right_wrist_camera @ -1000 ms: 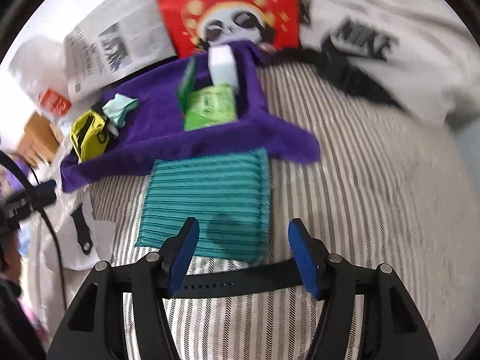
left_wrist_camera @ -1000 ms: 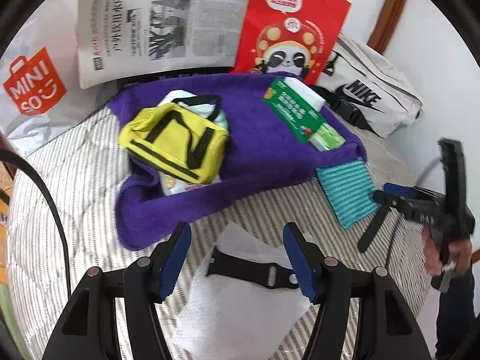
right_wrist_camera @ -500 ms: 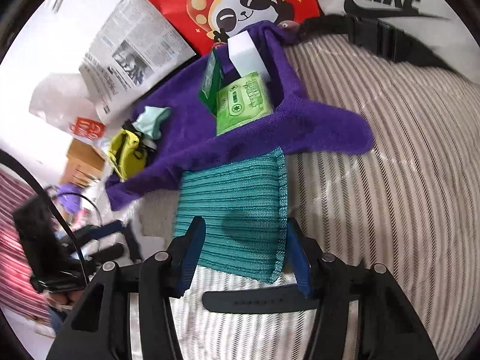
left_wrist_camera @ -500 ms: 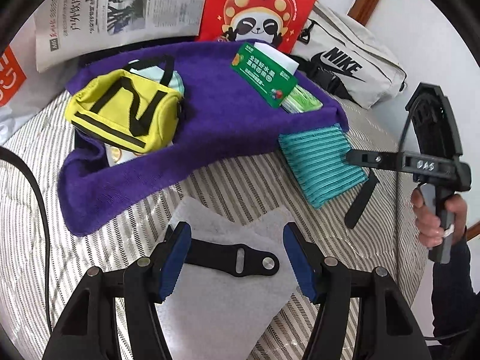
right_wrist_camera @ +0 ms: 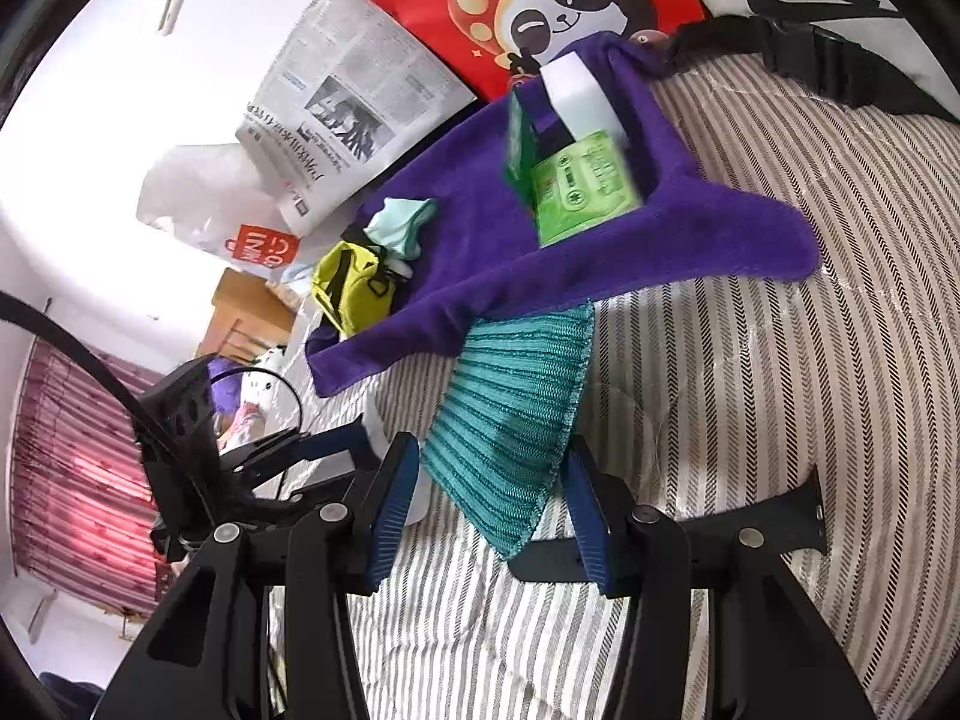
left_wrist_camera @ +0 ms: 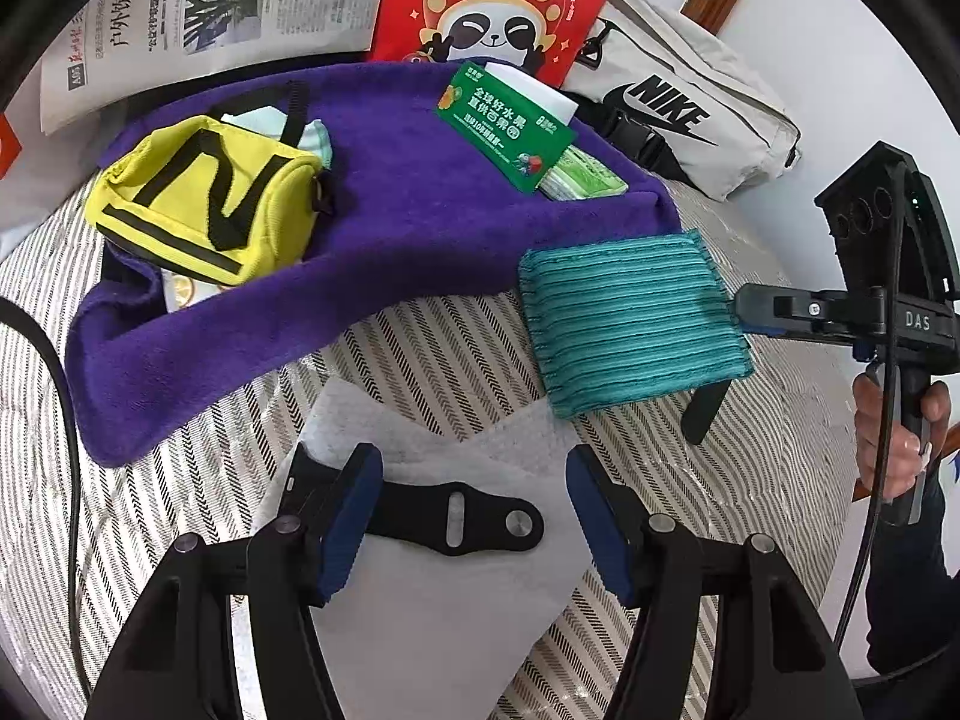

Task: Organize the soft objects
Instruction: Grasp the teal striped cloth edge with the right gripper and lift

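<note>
Compared with one second earlier, the left gripper [left_wrist_camera: 474, 519] is sitting lower and nearer the striped bedcover [left_wrist_camera: 456, 336], so the purple towel [left_wrist_camera: 384, 228] and yellow pouch [left_wrist_camera: 204, 198] are appearing larger and higher in the left wrist view. The right gripper [right_wrist_camera: 489, 501] is now rolled, so its view is tilting and the teal ribbed cloth [right_wrist_camera: 510, 414] is lying diagonally instead of squarely ahead; its jaws have just been closing, and the near corner of that cloth is now lying between them. The blue pads [right_wrist_camera: 396, 498] are standing close beside the cloth's edges, but whether they are pressing on it cannot be told. A black watch strap [right_wrist_camera: 774, 525] is lying on the bedcover under the cloth corner, passing behind the right-hand finger. The left gripper's jaws are standing open and unchanged, straddling a black strap piece [left_wrist_camera: 456, 519] that is lying flat on a white tissue sheet [left_wrist_camera: 444, 606]; the pads are clear of both its ends. In the left wrist view the teal ribbed cloth [left_wrist_camera: 630, 318] is resting at the towel's right end, with the right gripper's fingers meeting its right edge and a hand [left_wrist_camera: 894, 426] holding the handle.
</note>
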`<state>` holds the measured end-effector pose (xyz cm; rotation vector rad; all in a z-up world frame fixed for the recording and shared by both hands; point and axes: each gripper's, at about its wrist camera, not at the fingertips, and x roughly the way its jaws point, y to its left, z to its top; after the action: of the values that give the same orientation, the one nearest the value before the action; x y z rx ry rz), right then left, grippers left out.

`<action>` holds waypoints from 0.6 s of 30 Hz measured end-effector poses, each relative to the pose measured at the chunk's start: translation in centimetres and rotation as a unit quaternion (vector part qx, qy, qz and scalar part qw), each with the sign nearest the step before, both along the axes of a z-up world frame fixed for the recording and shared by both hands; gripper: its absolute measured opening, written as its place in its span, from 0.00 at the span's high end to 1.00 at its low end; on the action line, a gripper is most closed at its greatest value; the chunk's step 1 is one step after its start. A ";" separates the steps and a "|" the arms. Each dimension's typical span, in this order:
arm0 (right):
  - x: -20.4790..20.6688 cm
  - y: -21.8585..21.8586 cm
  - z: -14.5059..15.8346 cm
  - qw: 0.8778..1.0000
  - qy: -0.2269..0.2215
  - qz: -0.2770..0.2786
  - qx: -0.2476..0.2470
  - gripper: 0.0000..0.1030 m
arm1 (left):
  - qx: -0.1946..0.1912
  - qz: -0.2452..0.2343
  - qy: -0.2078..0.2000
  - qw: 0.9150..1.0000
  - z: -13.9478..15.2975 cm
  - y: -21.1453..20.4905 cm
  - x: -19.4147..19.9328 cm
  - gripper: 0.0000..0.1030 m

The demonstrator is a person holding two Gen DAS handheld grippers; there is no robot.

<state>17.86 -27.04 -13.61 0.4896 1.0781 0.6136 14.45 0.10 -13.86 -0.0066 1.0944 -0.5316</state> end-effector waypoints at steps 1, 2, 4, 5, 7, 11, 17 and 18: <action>0.3 0.2 -0.3 1.000 0.008 0.001 0.003 0.52 | -0.003 -0.001 0.000 1.000 0.0 -0.1 0.0 0.40; 0.3 0.3 -0.5 1.000 0.015 -0.002 0.005 0.57 | -0.008 -0.003 0.001 1.000 0.1 -0.1 0.0 0.40; 0.1 -0.1 -0.1 1.000 0.005 -0.009 0.026 0.63 | -0.021 -0.002 0.005 1.000 0.0 0.0 0.0 0.40; -0.1 -0.2 0.1 0.999 -0.003 -0.006 0.036 0.63 | -0.023 -0.001 0.006 1.000 0.0 -0.1 0.1 0.40; -0.2 0.0 0.2 0.999 0.001 -0.004 0.033 0.63 | -0.031 0.000 0.005 1.000 0.1 -0.2 0.0 0.40; -0.6 0.7 0.1 1.000 0.006 0.008 0.007 0.68 | -0.050 -0.007 0.010 0.999 -0.1 -1.1 0.2 0.40; -1.0 0.8 0.0 0.999 0.015 0.019 0.022 0.73 | -0.051 -0.040 -0.005 0.998 -0.3 -3.6 0.5 0.40; -0.8 0.8 -0.2 0.999 0.021 0.013 0.023 0.73 | -0.044 -0.046 -0.005 0.998 -0.5 -4.1 0.5 0.41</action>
<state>17.05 -26.28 -13.78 0.5309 1.1139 0.6544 15.00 -4.04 -14.34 -0.0307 1.0642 -0.6616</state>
